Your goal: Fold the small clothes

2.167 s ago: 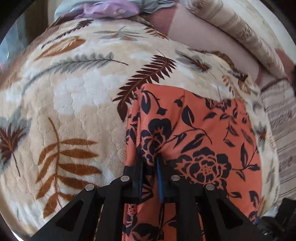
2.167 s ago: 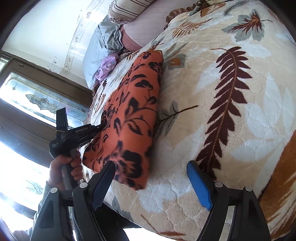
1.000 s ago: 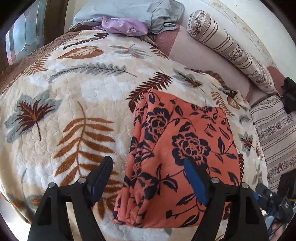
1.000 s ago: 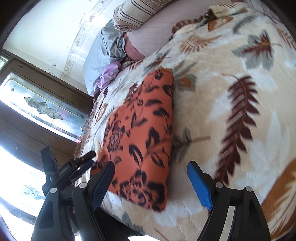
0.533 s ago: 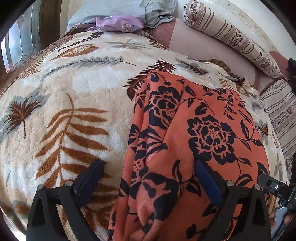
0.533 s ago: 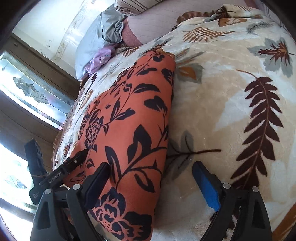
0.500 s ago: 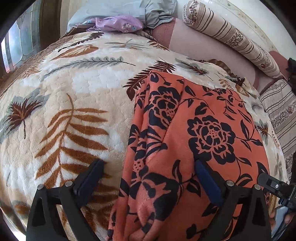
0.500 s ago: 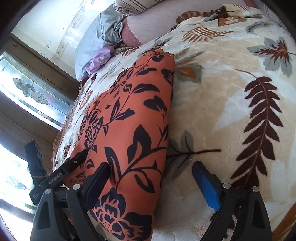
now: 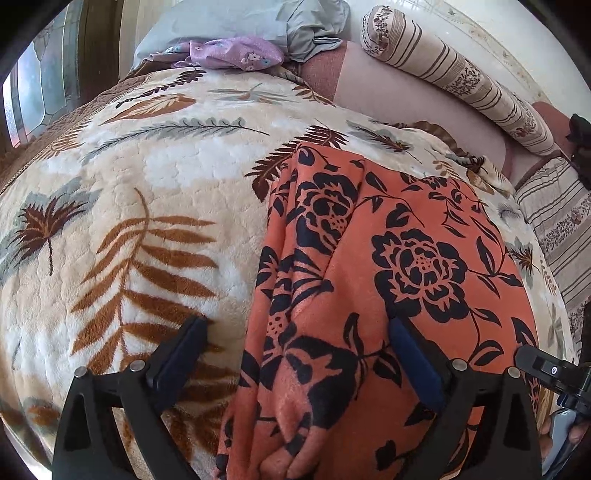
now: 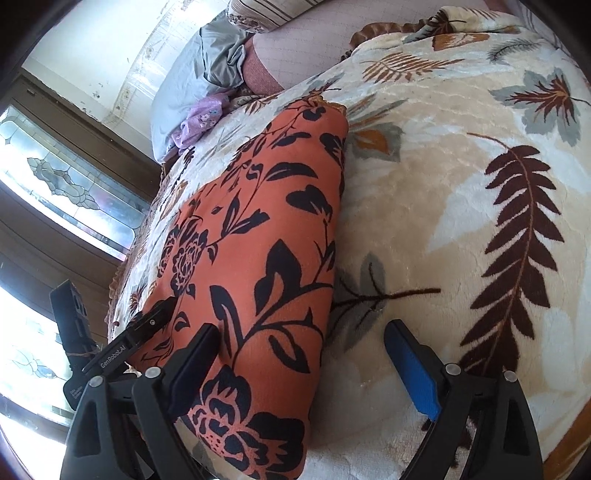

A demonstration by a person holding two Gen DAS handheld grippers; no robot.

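Now both sets of fingers gape — left gripper, right gripper — straddling the orange floral garment.

A bed under a cream leaf-print blanket carries an orange garment with black flowers, folded flat at its near edge. At the far end, grey bedding, a purple cloth and a striped bolster.
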